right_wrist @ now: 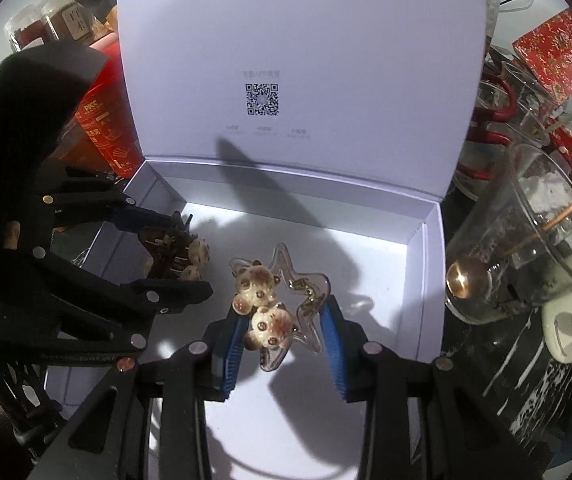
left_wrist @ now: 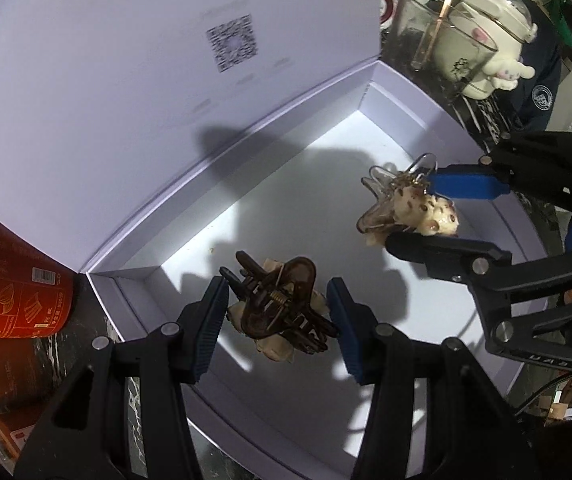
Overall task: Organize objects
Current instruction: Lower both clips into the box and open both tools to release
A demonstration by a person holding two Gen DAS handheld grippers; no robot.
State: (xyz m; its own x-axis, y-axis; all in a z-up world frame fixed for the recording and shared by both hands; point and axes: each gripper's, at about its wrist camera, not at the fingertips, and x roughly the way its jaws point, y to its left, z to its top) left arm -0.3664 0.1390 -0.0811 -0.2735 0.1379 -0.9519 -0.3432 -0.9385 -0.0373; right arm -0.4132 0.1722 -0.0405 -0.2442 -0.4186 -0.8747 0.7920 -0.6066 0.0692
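A white gift box (left_wrist: 174, 216) stands open, its lid (right_wrist: 297, 60) raised behind it. A dark brown hair claw clip (left_wrist: 282, 308) with cream bear charms lies between the blue pads of my left gripper (left_wrist: 278, 312), which is open around it; it also shows in the right wrist view (right_wrist: 174, 252). A clear star-shaped clip (right_wrist: 286, 308) with two cream bears lies between the pads of my right gripper (right_wrist: 282, 332), also open; it shows in the left wrist view (left_wrist: 401, 208) too. Both clips seem to rest on the box floor.
A red printed carton (left_wrist: 10, 276) stands left of the box. A glass cup (right_wrist: 525, 248) with a copper spoon, a white plush-decorated pot (left_wrist: 481, 56) and red patterned boxes (right_wrist: 553, 52) crowd the right side. Spice jars (right_wrist: 46, 24) stand at back left.
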